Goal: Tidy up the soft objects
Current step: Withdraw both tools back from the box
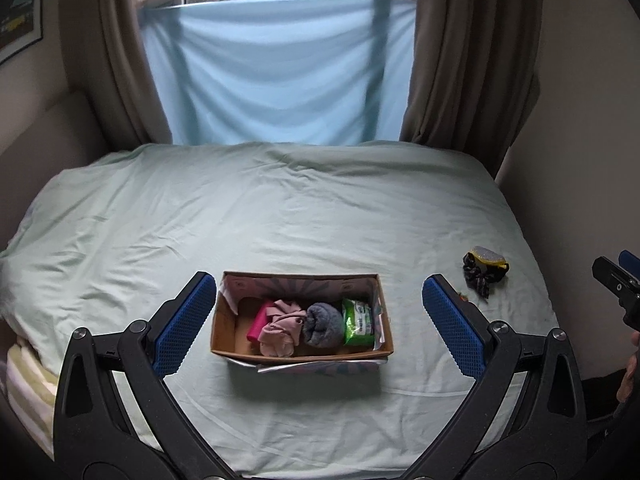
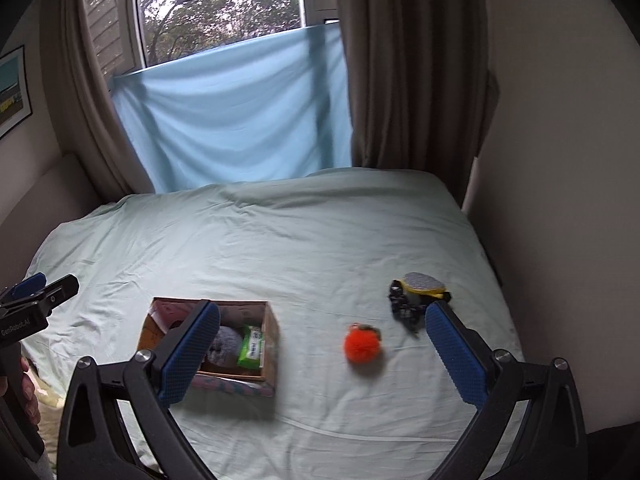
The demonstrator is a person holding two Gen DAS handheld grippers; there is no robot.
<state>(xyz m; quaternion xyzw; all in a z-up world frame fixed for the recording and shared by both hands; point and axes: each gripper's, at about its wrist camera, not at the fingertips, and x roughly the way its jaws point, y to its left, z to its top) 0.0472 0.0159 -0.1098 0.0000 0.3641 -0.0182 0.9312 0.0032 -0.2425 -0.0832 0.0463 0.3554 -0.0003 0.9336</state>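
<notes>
Both tongs, right (image 2: 322,354) and left (image 1: 320,324), gaped wide and empty above the bed (image 2: 280,240), the orange pom-pom (image 2: 363,346) lying loose between the right pair's pads, right of the cardboard box (image 2: 272,330).

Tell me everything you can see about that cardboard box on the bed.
The box is a small open-topped brown cardboard carton, seemingly wrapped outside in patterned paper, sitting flat on the bed. Inside, side by side, lie a pink roll, a crumpled dusty-pink cloth, a rolled grey sock and a green wipes pack. Its left end is bare. Neither gripper touches it.
</notes>
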